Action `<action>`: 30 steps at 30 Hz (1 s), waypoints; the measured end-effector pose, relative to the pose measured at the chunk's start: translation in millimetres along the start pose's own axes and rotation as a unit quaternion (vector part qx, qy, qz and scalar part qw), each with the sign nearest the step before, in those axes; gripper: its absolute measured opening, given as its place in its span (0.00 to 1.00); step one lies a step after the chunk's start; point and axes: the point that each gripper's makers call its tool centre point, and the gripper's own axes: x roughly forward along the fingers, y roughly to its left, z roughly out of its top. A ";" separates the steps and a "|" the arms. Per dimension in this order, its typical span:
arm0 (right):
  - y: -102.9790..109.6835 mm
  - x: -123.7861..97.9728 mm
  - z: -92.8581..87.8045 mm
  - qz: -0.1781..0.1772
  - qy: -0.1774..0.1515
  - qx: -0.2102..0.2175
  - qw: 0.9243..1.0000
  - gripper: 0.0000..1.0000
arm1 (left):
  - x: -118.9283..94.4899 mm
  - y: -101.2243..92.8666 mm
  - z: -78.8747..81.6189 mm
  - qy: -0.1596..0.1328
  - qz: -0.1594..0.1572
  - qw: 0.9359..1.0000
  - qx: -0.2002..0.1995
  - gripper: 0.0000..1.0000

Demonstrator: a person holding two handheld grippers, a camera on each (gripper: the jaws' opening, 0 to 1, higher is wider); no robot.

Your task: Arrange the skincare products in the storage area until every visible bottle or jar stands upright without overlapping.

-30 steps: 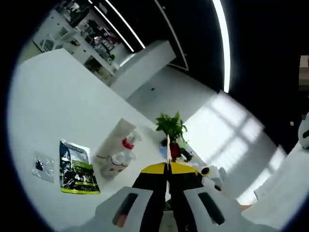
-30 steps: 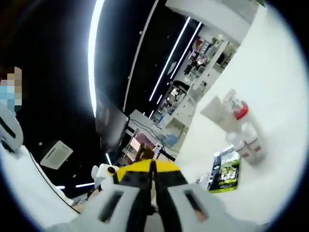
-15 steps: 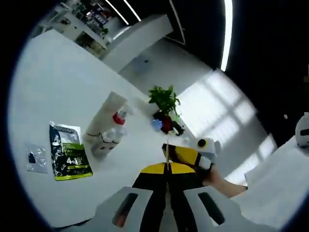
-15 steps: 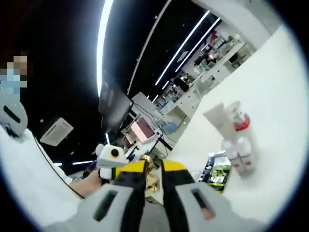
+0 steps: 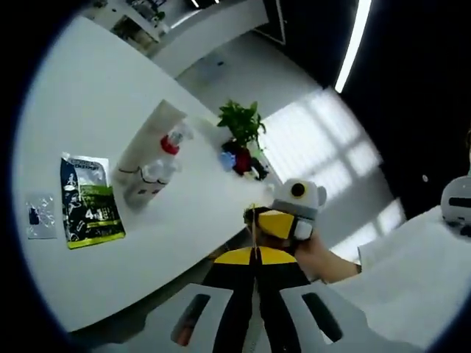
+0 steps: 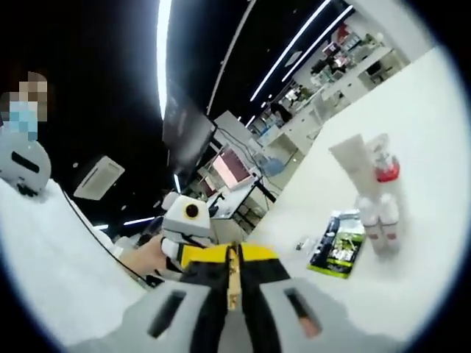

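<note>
Risk, as judged from present layout: tube (image 5: 147, 140) lying flat on white bench (image 5: 73, 95), touching spray bottle (image 5: 156, 170), itself apparently on its side with red collar (image 5: 170, 146) toward the plant. Close contact between the two; likely to roll or knock one another if either gets lifted carelessly. Rounded, smooth plastic bodies; apt to slip from a narrow pinch and to topple when stood on a small base. Sachet (image 5: 87, 210) just beside the bottle; thin, flat, prone to drag along under a sweeping approach. Small clear packet (image 5: 40, 217) near sachet, at far edge of group.

Left tongs (image 5: 255, 257): jaws pressed together, nothing held, well apart from the products, off the bench edge. Right tongs (image 6: 232, 256): jaws likewise closed, nothing gripped, raised well clear of the bench. Right tongs also seen in left gripper view (image 5: 287, 220), held in a hand (image 5: 316, 259). Closed jaws unable to take any item until opened; a fast descent closed risks shoving the products.

Materials: tube pale, matte, tapering to a flat crimped end. Bottle translucent with white trigger head. Sachet glossy, dark and green print. Bench plain, smooth, white. Potted plant (image 5: 239, 125) leafy, near far edge, beside small blue and red items.

In right gripper view, same group: tube (image 6: 355, 162), bottle (image 6: 383, 209), sachet (image 6: 337, 244), all close together.
</note>
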 end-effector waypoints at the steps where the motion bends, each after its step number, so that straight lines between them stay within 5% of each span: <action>1: 0.6 0.1 0.3 0.002 -0.001 0.002 1.000 0.04 | -0.4 -0.7 -0.1 0.001 -0.002 1.000 -0.003 0.00; 13: -0.6 -4.8 19.2 0.006 -0.081 0.051 0.995 0.01 | 0.2 -1.9 19.2 -0.049 -0.006 0.999 0.000 0.07; 16: -4.2 -11.3 28.4 0.003 -0.113 0.068 0.991 0.01 | 2.0 -0.4 15.0 -0.046 0.001 0.999 0.011 0.17; 21: -7.4 -22.6 43.2 -0.002 -0.158 0.084 0.984 0.01 | 5.1 -0.3 5.5 -0.043 -0.002 0.999 0.010 0.18; 30: -11.7 -23.2 42.2 -0.015 -0.164 0.087 0.983 0.01 | 5.9 -5.2 5.4 -0.065 -0.005 0.998 0.015 0.17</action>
